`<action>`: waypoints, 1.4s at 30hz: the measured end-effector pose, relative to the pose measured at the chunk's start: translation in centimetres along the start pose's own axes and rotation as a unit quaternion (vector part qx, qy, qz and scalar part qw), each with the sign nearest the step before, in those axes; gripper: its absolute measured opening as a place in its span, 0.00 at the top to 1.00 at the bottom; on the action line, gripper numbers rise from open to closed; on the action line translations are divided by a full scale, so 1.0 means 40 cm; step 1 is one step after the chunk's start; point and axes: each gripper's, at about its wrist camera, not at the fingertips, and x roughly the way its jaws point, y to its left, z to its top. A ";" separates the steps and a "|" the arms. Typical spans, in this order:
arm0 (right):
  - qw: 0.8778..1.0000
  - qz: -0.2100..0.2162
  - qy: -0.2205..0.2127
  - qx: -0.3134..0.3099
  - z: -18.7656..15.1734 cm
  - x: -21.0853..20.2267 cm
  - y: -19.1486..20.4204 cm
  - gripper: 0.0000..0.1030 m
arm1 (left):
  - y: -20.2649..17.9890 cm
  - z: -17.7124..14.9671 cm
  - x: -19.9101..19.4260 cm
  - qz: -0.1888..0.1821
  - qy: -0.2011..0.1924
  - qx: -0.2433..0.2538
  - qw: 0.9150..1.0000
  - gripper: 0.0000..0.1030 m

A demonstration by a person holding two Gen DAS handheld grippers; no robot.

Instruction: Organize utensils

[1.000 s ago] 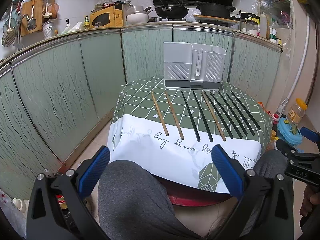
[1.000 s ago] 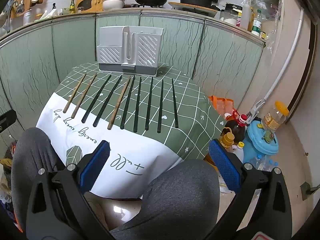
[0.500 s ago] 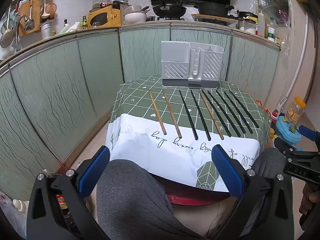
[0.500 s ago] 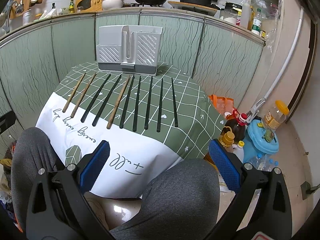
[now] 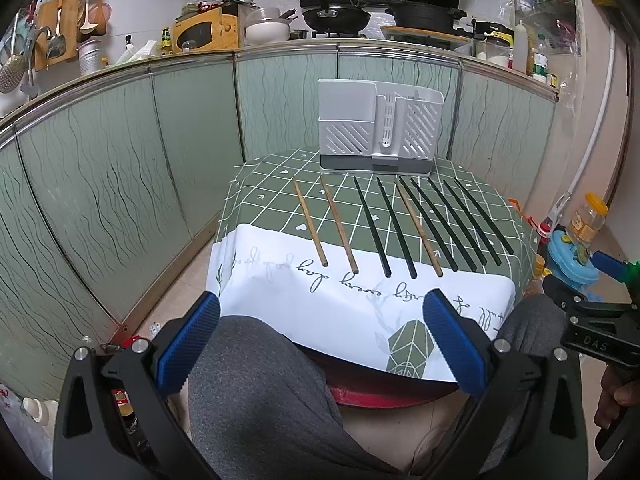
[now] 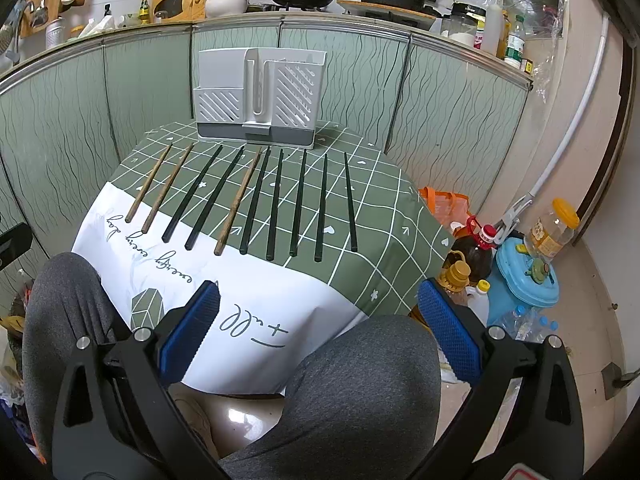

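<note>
Utensil holder [image 6: 258, 100] interior hidden behind its slatted front

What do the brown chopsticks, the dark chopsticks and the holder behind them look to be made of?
Brown chopsticks: likely wood or bamboo, matte with a grainy tone. Dark chopsticks: probably plastic or alloy, smooth, uniform black-green. Holder: apparently moulded plastic, matte light grey with slotted walls and a darker base.

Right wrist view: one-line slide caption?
Open right claw faces ten loose chopsticks, three brown wooden, before white slotted plastic utensil holder.
</note>
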 end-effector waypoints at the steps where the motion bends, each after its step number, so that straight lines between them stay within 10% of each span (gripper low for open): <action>1: 1.000 0.000 0.000 0.000 0.001 0.001 0.000 0.08 | 0.000 0.000 0.000 0.000 0.000 0.001 1.000 0.04; 42: 1.000 -0.006 -0.001 -0.005 0.013 -0.005 0.000 0.08 | 0.003 0.004 0.010 0.002 0.007 -0.004 1.000 0.04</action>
